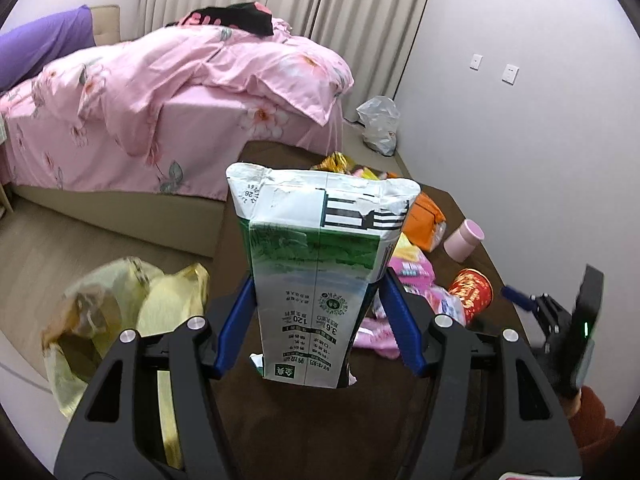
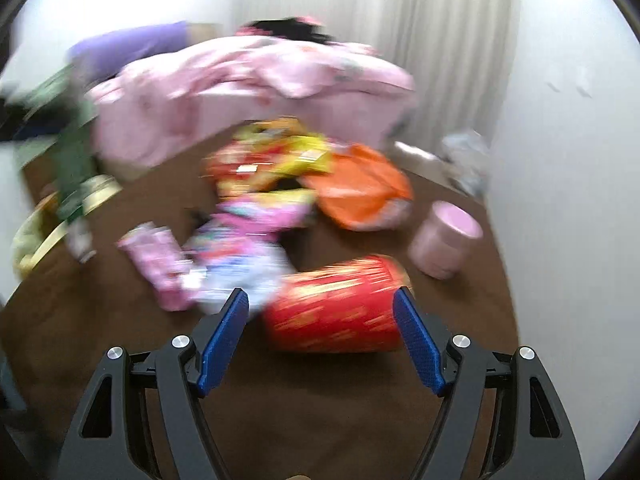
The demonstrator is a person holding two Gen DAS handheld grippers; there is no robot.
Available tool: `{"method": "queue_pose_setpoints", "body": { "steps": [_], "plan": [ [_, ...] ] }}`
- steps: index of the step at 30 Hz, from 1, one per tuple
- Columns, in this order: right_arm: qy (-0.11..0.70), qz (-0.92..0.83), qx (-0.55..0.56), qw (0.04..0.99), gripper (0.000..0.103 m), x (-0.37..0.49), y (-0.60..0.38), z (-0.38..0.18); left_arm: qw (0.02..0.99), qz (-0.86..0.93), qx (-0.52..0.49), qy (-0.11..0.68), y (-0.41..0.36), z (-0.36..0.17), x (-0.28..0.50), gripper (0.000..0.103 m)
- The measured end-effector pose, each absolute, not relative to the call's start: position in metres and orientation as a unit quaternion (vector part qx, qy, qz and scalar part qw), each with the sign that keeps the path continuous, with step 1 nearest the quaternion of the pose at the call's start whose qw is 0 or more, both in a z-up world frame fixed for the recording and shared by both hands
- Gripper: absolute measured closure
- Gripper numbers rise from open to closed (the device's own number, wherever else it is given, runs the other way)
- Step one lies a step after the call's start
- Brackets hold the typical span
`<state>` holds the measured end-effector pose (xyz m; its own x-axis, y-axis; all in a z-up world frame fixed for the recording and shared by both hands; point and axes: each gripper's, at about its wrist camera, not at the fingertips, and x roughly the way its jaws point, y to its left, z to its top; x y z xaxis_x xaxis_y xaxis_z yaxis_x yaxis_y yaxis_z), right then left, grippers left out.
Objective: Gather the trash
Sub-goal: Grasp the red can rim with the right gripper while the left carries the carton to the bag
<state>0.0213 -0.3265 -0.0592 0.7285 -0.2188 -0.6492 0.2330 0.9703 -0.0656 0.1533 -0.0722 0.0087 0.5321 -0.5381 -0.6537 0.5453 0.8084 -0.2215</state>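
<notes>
My left gripper [image 1: 318, 292] is shut on a green and white milk carton [image 1: 316, 264], held upright above the brown table [image 1: 288, 420]. The carton also shows blurred at the left of the right wrist view [image 2: 74, 176]. My right gripper [image 2: 322, 300] is open, its fingers on either side of a red cylindrical can [image 2: 336, 308] lying on the table; the view is blurred. The can also shows in the left wrist view [image 1: 472, 294]. A yellow trash bag [image 1: 120, 320] stands open on the floor left of the table.
Snack wrappers [image 2: 256, 216], an orange packet [image 2: 360, 190] and a pink cup [image 2: 444, 240] lie on the table. A pink bed [image 1: 168, 100] stands behind. A clear plastic bag [image 1: 378, 124] sits on the floor by the wall.
</notes>
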Motion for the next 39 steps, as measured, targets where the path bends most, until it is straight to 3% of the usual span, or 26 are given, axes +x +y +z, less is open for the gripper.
{"method": "queue_pose_setpoints", "body": {
  "steps": [5, 6, 7, 8, 15, 16, 17, 19, 26, 39],
  "plan": [
    [0.349, -0.13, 0.131, 0.919, 0.032, 0.009, -0.387, -0.075, 0.87, -0.317, 0.01, 0.378, -0.077, -0.003, 0.148, 0.044],
    [0.351, -0.12, 0.149, 0.917, 0.034, 0.007, -0.393, -0.077, 0.868, -0.318, 0.01, 0.381, -0.078, -0.004, 0.149, 0.044],
    [0.354, -0.099, 0.166, 0.915, 0.043, 0.005, -0.399, -0.079, 0.867, -0.317, 0.011, 0.384, -0.079, -0.006, 0.148, 0.044],
    [0.357, -0.084, 0.171, 0.914, 0.05, 0.005, -0.401, -0.079, 0.867, -0.317, 0.011, 0.385, -0.08, -0.007, 0.149, 0.044],
    [0.364, -0.032, 0.128, 0.922, 0.051, 0.028, -0.403, -0.071, 0.869, -0.314, 0.016, 0.383, -0.084, -0.01, 0.144, 0.044],
    [0.372, -0.009, 0.147, 0.917, 0.055, 0.034, -0.408, -0.072, 0.869, -0.311, 0.013, 0.384, -0.083, -0.011, 0.144, 0.044],
    [0.375, 0.009, 0.161, 0.913, 0.071, 0.036, -0.409, -0.072, 0.87, -0.309, 0.011, 0.385, -0.082, -0.01, 0.144, 0.044],
    [0.379, 0.056, 0.184, 0.905, 0.081, 0.037, -0.406, -0.07, 0.872, -0.303, 0.01, 0.384, -0.08, -0.008, 0.143, 0.044],
    [0.357, 0.058, 0.137, 0.922, 0.096, 0.015, -0.37, -0.039, 0.882, -0.291, 0.006, 0.37, -0.072, 0.001, 0.136, 0.044],
    [0.291, 0.062, 0.042, 0.954, 0.097, 0.018, -0.318, 0.046, 0.927, -0.218, -0.012, 0.303, -0.003, 0.041, 0.129, 0.044]
  ]
}}
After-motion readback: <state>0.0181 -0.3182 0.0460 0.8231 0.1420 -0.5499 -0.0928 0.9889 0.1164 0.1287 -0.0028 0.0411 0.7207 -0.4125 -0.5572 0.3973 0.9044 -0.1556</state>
